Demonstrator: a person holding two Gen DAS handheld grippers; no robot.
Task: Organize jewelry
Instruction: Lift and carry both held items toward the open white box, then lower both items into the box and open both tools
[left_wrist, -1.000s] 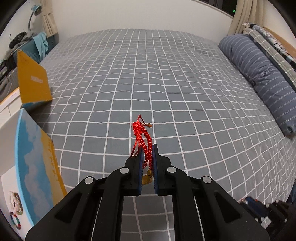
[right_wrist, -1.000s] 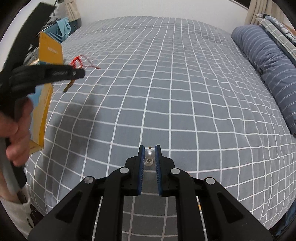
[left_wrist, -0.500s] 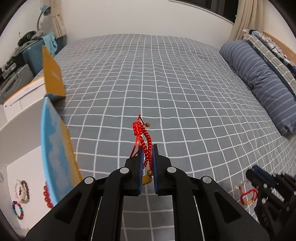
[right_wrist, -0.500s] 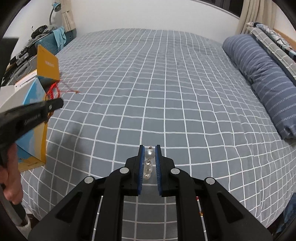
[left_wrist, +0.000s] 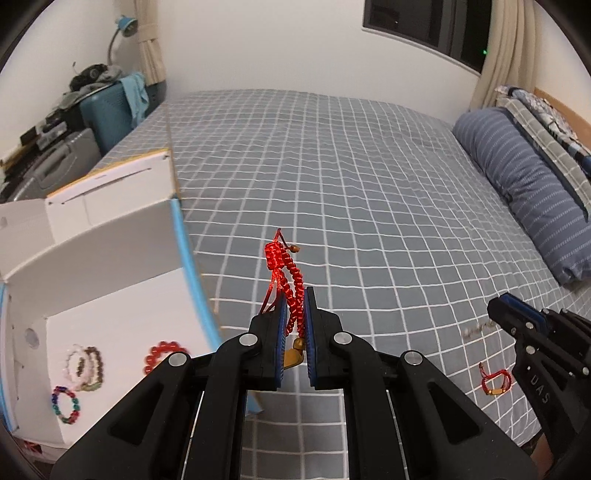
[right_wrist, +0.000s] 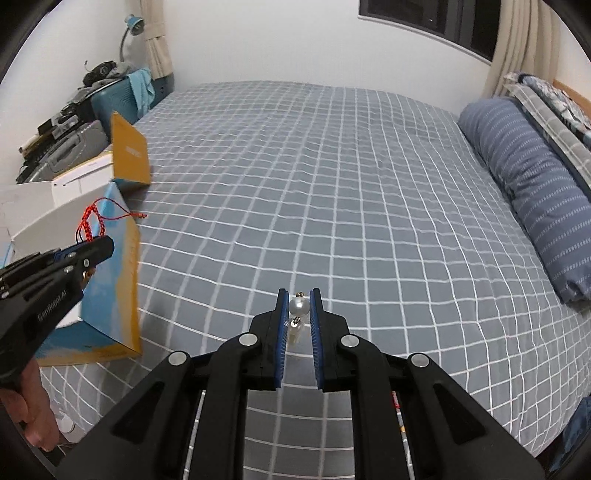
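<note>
My left gripper (left_wrist: 294, 295) is shut on a red braided cord bracelet (left_wrist: 286, 273) with a gold bead, held in the air just right of an open white box (left_wrist: 110, 266) with blue and yellow sides. Several bead bracelets (left_wrist: 83, 363) lie on the box floor. My right gripper (right_wrist: 298, 301) is shut on a pearl drop earring (right_wrist: 298, 306) above the bed. In the right wrist view the left gripper (right_wrist: 88, 247) and the red bracelet (right_wrist: 90, 218) hang over the box's edge (right_wrist: 122, 236). A small red bracelet (left_wrist: 495, 380) and a silvery chain (left_wrist: 478, 328) lie on the bedspread.
The checked grey bedspread (right_wrist: 332, 184) fills the middle. A striped blue bolster (right_wrist: 535, 192) and folded bedding lie at the right. Suitcases and clutter (right_wrist: 74, 147) stand beyond the bed's left edge, with the box's yellow flap (right_wrist: 129, 155) raised.
Both grippers have tilted up and moved left towards the box. The left gripper with the red bracelet now sits beside the box opening; the box's inside and its bracelets have come into view.
</note>
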